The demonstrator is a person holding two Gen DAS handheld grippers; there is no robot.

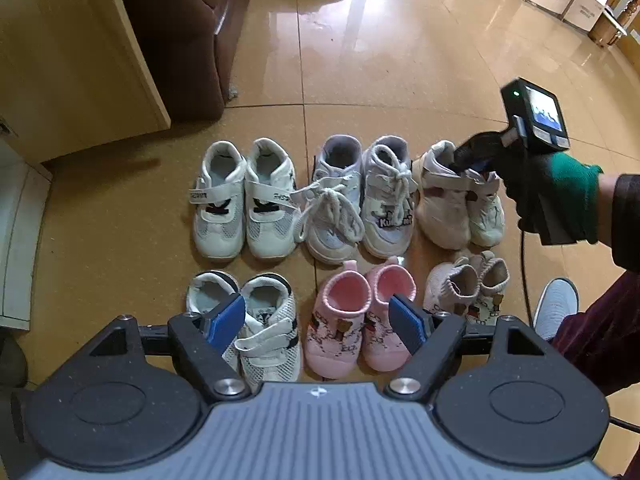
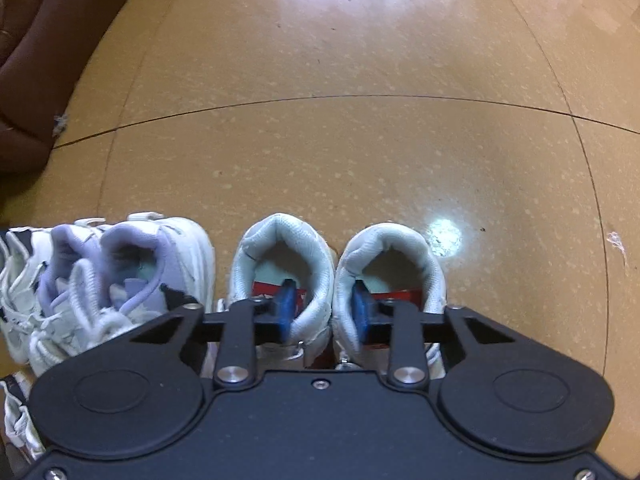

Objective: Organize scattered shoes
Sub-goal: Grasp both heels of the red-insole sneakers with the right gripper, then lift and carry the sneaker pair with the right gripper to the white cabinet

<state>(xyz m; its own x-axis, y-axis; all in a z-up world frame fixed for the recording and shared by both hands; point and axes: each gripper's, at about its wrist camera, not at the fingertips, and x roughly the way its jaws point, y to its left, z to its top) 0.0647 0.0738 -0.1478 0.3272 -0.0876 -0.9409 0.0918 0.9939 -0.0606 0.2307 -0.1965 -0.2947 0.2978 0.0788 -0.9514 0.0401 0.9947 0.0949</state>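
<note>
A: Six pairs of children's shoes lined up in two rows on the tiled floor (image 1: 360, 80). Which pair is being handled?

B: The cream sneakers (image 1: 460, 204) at the right end of the far row, just beside the white lace-up sneakers (image 1: 360, 208). The right gripper (image 2: 324, 312) has one blue finger (image 2: 286, 308) down inside the left shoe's opening and the other inside the right shoe's, so both inner collar walls sit between them. The fingers are drawn close together, pinching the two shoes as one bundle.

A: Will that hold?

B: I'd think so. They look light, padded and soft at the collar, so the fabric squashes and gives the pads something to bite. The soles look stiffer, so the pair should hang as a unit. The risk, to my eye, is one shoe sliding out if the pinch sits too shallow, or the pair swinging when lifted.

A: And the other hand?

B: The left gripper (image 1: 320, 320) hangs above the near row, over the mesh strap sneakers (image 1: 256, 328) and the pink sock shoes (image 1: 356, 320), fingers spread wide with nothing between them.

A: Much left to do?

B: The rows look tidy already; this pair perhaps needs squaring up.
</note>
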